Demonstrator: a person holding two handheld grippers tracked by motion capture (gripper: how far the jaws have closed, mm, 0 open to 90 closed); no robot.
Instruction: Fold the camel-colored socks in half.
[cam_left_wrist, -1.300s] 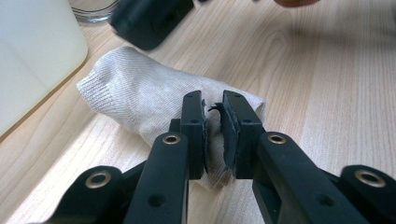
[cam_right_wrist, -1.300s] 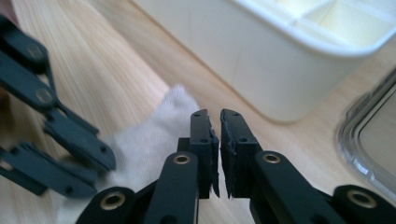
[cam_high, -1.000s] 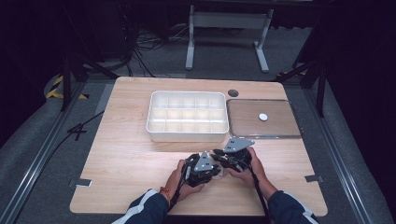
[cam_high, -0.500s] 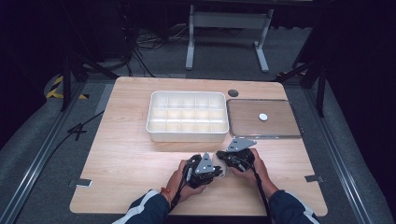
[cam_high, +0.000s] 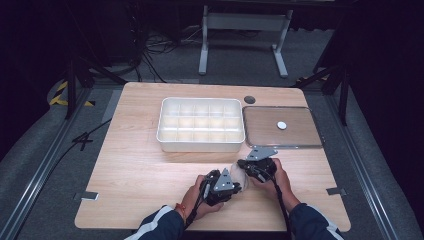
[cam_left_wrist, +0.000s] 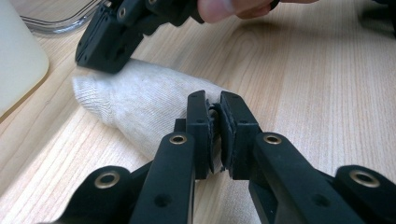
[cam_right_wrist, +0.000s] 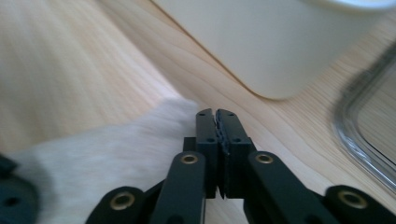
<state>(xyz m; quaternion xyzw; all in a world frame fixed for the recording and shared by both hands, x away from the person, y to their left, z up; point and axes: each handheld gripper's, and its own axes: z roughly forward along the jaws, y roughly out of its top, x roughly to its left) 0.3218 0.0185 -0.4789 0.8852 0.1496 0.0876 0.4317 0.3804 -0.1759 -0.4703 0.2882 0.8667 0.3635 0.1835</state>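
- Sock of cream ribbed knit (cam_left_wrist: 140, 105) lies on the light wooden worktop (cam_high: 135, 170) near the middle of its near edge, between the 2 grippers.
- Left gripper (cam_left_wrist: 215, 133) has its jaws pinched shut on a fold of the sock's cloth.
- Right gripper (cam_right_wrist: 217, 140) has just closed its jaws; they meet at the sock's other end, apparently on its edge.
- Both ends look taken up, so the grasping seems done.
- White plastic tray with 15 compartments (cam_high: 201, 126) stands empty toward the far edge, and the clear lid (cam_high: 280, 127) lies beside it; folding or stowing the sock is still left, I judge.
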